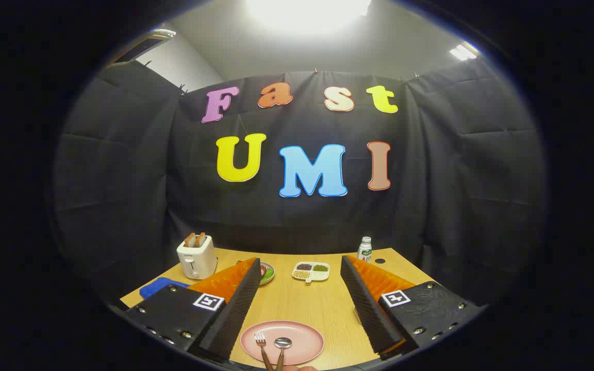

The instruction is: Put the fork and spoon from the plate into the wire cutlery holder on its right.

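The gripper (299, 296) is showing ribbed inner finger faces, silver screws dotting each block-shaped base, and square coded markers at roughly five and seven o'clock.

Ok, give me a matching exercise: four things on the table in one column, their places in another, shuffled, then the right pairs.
Things:
1. fork
2. toaster
3. bottle
4. divided dish

Places:
A. at the table's far edge, beyond the right finger
B. on the pink plate, between the open fingers of the gripper, beside the spoon
C. mid-table, beyond the plate, holding grains
D. far left of the table, with toast in its slots

Pairs: 1-B, 2-D, 3-A, 4-C
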